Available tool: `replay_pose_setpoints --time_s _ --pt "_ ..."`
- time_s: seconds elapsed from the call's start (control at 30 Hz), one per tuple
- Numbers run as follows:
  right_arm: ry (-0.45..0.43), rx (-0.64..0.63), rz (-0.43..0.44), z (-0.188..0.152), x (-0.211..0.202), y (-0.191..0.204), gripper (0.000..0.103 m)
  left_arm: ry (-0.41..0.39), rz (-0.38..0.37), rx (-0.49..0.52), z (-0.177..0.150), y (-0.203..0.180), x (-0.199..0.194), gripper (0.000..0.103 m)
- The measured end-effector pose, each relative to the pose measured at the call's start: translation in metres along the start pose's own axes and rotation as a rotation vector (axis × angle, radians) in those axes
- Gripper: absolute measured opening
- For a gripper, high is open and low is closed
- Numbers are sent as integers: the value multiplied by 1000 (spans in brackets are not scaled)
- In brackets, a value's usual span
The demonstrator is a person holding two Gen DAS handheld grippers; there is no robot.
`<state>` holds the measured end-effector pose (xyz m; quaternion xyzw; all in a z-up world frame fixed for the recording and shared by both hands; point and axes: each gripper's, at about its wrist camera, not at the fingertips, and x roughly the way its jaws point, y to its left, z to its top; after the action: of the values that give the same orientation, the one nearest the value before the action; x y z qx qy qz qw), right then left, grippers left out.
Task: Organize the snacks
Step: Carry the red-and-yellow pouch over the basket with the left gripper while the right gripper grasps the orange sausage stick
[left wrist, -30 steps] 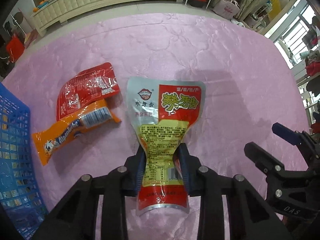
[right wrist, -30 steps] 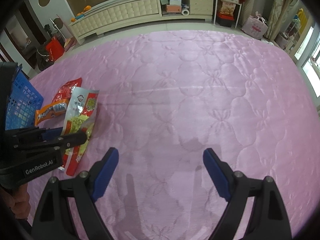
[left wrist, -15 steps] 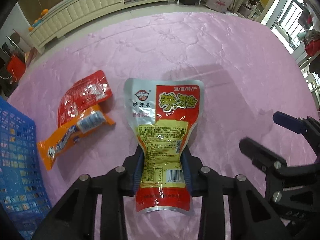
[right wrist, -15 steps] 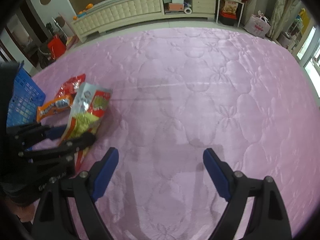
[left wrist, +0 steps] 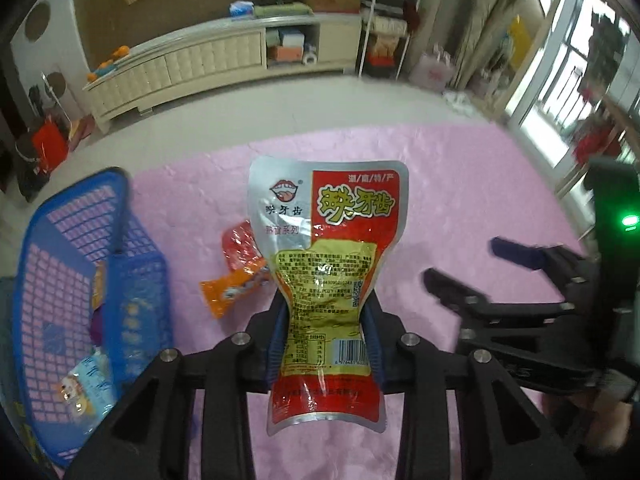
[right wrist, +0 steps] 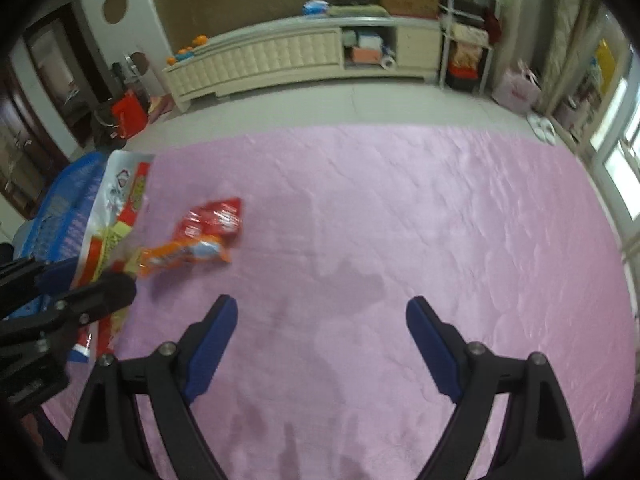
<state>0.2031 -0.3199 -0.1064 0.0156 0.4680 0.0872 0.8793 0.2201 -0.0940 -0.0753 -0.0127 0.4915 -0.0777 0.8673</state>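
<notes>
My left gripper is shut on a silver, red and yellow snack pouch, pinching its waist and holding it above the pink quilt. That pouch and the left gripper show at the left of the right wrist view. A red packet and an orange packet lie together on the quilt; in the left wrist view the red packet and orange packet peek out behind the pouch. A blue basket holds several snacks. My right gripper stands open and empty.
A cream low cabinet and a metal shelf rack stand beyond the quilt's far edge, with grey floor between. A window wall runs along the right. The right gripper hangs to the right of the pouch.
My left gripper has risen with the pouch and tilted up, bringing the basket and room into view. The right gripper also rose a little, still open.
</notes>
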Motion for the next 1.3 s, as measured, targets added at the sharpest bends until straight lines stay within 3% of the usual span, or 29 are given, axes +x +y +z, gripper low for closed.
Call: replay_pose_setpoints --time_s 0.2,0.5,0.83,1.2,1.3 --pt "-4 -59 31 20 -11 44 89 -76 -28 -30 -7 38 -52 32" --pt "11 -214 5 24 2 103 89 -98 74 -115 -30 107 -85 32" --pt "73 -436 20 12 37 144 89 -6 97 -239 -35 147 -54 33" --pt "134 -719 -91 -5 104 170 89 82 98 -276 -42 168 -16 34" --pt "145 -749 -79 -2 115 172 89 86 107 -257 -40 168 -9 34"
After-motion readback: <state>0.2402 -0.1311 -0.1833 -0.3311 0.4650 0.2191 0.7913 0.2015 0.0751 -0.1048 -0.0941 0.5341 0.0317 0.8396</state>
